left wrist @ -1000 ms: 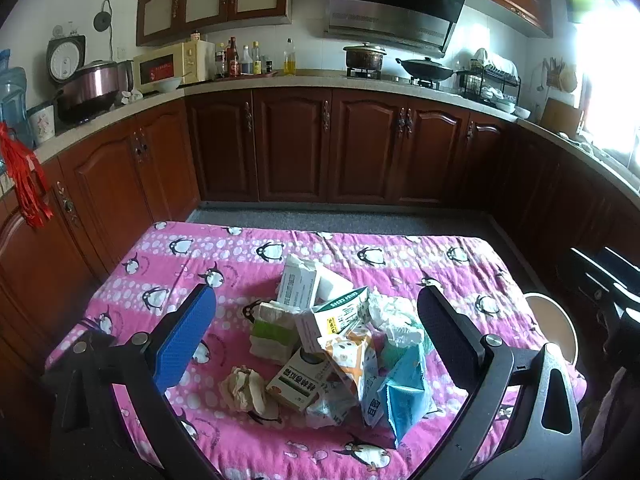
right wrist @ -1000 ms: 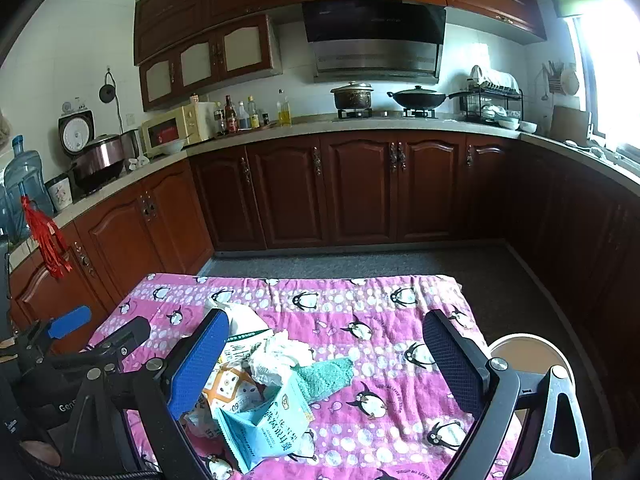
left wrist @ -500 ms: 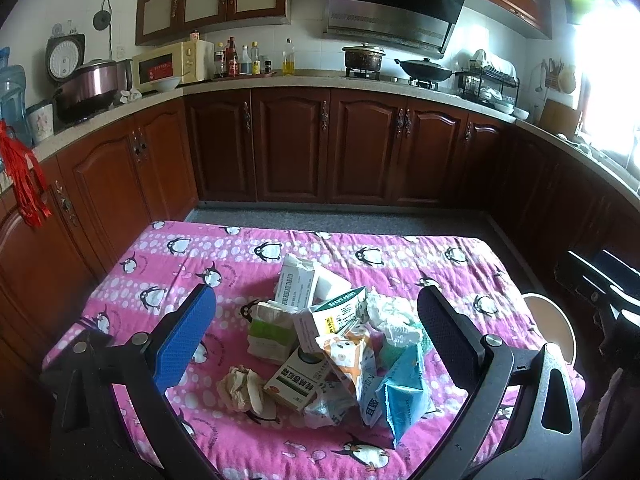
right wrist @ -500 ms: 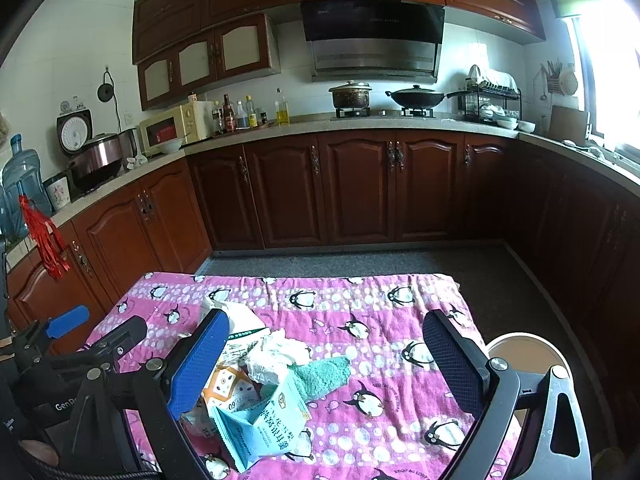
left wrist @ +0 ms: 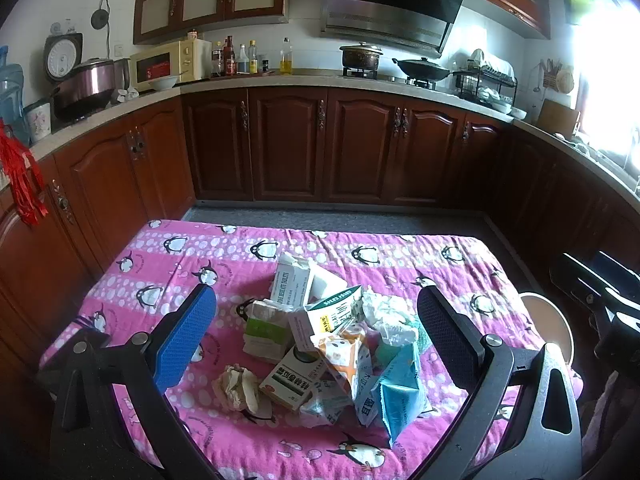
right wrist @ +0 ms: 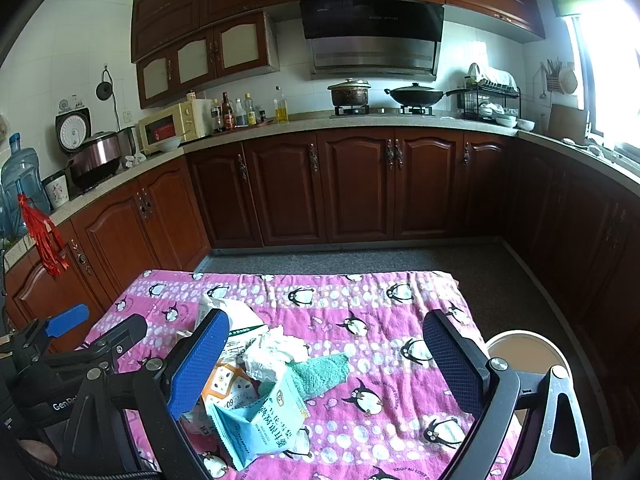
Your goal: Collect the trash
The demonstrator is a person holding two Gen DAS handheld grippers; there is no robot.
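Both the left gripper (left wrist: 316, 324) and the right gripper (right wrist: 326, 354) hang wide open, holding nothing. The trash pile (left wrist: 332, 344) sits mid-tablecloth (left wrist: 168, 256). Best pinch one box, then lift slowly.

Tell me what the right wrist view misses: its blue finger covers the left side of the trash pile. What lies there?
Observer: A crumpled paper ball lies on the pink cloth.
Reviewer: Any boxes next to it?
Observer: Yes, a small green-striped box lies flat right beside it.
Reviewer: Anything farther back?
Observer: A green and white carton sits behind the small box, against other packaging.
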